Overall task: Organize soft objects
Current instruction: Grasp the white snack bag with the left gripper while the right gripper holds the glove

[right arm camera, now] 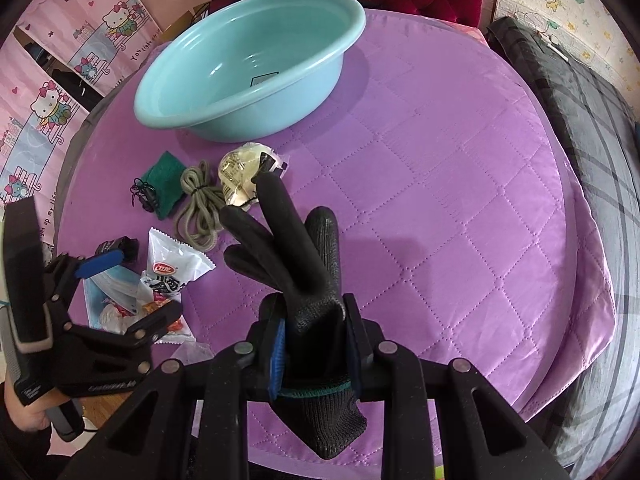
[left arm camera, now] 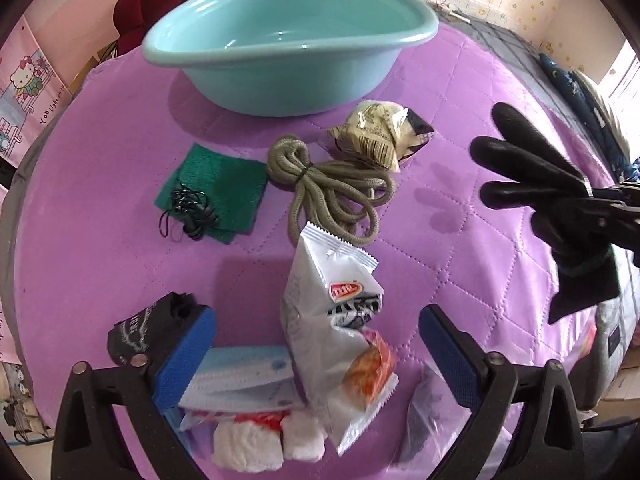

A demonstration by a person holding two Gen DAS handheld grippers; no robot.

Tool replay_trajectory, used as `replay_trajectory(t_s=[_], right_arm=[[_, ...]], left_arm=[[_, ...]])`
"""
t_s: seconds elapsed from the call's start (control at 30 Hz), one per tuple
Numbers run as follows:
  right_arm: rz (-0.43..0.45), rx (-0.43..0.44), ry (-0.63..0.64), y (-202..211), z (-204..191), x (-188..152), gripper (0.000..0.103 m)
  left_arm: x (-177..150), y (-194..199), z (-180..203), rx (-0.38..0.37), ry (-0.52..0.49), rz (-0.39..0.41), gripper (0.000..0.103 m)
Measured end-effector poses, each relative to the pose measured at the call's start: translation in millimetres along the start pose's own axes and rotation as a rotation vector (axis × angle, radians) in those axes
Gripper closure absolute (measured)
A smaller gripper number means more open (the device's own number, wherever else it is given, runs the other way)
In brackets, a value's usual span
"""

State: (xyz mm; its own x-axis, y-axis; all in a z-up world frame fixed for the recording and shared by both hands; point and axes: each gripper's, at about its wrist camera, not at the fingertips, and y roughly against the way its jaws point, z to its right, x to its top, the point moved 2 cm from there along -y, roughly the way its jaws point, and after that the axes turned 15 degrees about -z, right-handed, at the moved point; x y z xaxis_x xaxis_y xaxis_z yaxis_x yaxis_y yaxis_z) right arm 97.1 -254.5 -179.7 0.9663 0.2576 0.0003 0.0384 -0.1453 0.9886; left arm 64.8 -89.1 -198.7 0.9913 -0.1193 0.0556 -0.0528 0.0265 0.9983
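Observation:
My right gripper is shut on a black work glove and holds it above the purple quilted table; the glove also shows in the left wrist view at the right. My left gripper is open, its blue pads on either side of a white snack bag; the gripper shows in the right wrist view too. A light blue basin stands empty at the back. A green cloth, a coiled olive rope and a yellowish wrapped packet lie in front of it.
Black hair ties lie on the green cloth. A pale blue pack, white wrapped items, a small black pouch and a clear bag crowd the near edge. A grey plaid blanket lies to the right.

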Motion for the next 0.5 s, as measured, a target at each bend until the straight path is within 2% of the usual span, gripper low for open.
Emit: replay_trajectory(t_s=[0.07, 0.13, 0.2, 0.33, 0.5], right_arm=[[0.002, 0.005, 0.001, 0, 3, 0, 0.077], [0.005, 0.007, 0.008, 1, 4, 0, 0.077], [0.008, 0.008, 0.013, 1, 4, 0, 0.077], [0.007, 0.013, 0.018, 1, 6, -1, 0.077], [0.008, 0.019, 0.022, 1, 6, -4, 0.077]], left_arm=[[4, -5, 0, 0.001, 0.007, -0.013, 0.015], [5, -9, 0, 0.012, 0.014, -0.032, 0.037], [7, -12, 3, -0.011, 0.003, -0.047, 0.050], [6, -11, 8, -0.017, -0.007, -0.045, 0.056], [-1, -4, 11, -0.035, -0.011, -0.039, 0.059]])
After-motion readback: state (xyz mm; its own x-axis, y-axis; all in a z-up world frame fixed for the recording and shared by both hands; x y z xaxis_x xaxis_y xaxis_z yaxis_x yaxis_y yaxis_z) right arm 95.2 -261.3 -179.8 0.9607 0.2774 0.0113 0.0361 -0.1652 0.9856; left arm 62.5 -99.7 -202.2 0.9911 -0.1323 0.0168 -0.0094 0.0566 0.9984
